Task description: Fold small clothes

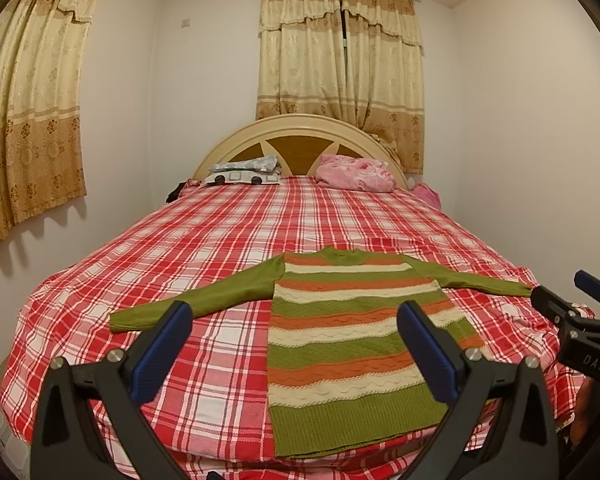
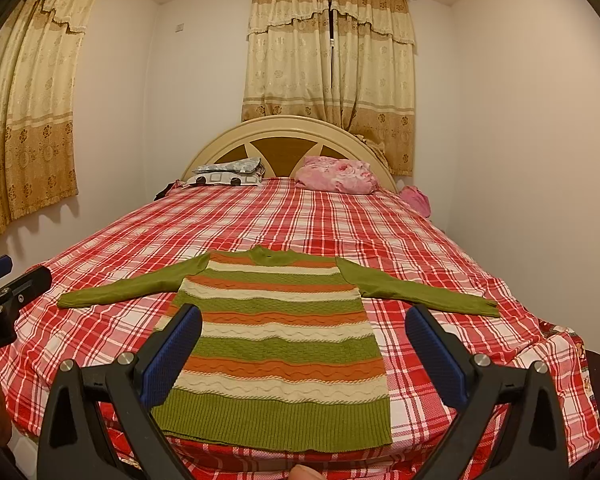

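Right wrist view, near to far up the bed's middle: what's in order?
Open right gripper → striped green, orange and cream knit sweater → bare red plaid bedsheet → pink floral pillow → cream arched headboard → beige curtains.

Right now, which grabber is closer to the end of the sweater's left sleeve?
Left. The left gripper hovers open near that sleeve cuff. The right gripper hovers open over the sweater body, farther away.

A bed (image 1: 228,232) covered with a red-and-white plaid sheet carries a striped green, orange and cream sweater (image 1: 340,332) lying flat at its near end, sleeves spread left and right. At the far end lie patterned pillows (image 1: 244,172) and a pink bundle (image 1: 356,174).
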`<control>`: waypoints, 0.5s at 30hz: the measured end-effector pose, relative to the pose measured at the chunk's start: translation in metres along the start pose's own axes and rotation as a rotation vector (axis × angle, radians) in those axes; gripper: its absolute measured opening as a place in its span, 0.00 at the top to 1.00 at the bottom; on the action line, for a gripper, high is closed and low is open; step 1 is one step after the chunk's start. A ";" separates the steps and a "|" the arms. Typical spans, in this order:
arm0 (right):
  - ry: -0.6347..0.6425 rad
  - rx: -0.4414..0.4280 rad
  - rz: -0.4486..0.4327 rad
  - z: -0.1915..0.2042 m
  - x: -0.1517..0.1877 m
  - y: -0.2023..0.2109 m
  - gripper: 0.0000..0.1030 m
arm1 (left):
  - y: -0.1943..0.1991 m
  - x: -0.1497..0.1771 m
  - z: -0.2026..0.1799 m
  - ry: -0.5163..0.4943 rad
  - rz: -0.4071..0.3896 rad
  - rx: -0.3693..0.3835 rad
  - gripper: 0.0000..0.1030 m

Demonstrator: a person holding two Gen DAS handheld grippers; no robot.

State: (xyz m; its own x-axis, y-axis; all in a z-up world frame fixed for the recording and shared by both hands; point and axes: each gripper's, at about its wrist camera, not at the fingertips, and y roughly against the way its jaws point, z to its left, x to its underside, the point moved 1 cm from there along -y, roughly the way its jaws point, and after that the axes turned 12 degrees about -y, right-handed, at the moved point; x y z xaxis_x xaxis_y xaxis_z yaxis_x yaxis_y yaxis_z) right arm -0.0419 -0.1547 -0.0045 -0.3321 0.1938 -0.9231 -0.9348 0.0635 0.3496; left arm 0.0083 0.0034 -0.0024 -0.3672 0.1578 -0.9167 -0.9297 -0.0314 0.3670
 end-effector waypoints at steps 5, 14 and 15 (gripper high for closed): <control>0.000 0.000 0.002 -0.001 0.000 -0.001 0.01 | 0.000 0.000 0.002 0.001 -0.002 0.000 0.00; -0.004 0.002 0.003 0.000 0.001 -0.001 0.01 | 0.001 -0.001 0.005 -0.004 -0.006 -0.006 0.00; -0.004 0.003 0.003 0.000 0.001 -0.001 0.01 | 0.001 -0.001 0.004 -0.005 -0.006 -0.006 0.00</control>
State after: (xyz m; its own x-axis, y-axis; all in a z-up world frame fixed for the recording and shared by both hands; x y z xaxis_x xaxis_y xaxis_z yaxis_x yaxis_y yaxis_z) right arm -0.0415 -0.1549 -0.0061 -0.3344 0.1980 -0.9214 -0.9334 0.0654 0.3528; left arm 0.0081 0.0076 -0.0005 -0.3616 0.1634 -0.9179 -0.9320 -0.0364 0.3606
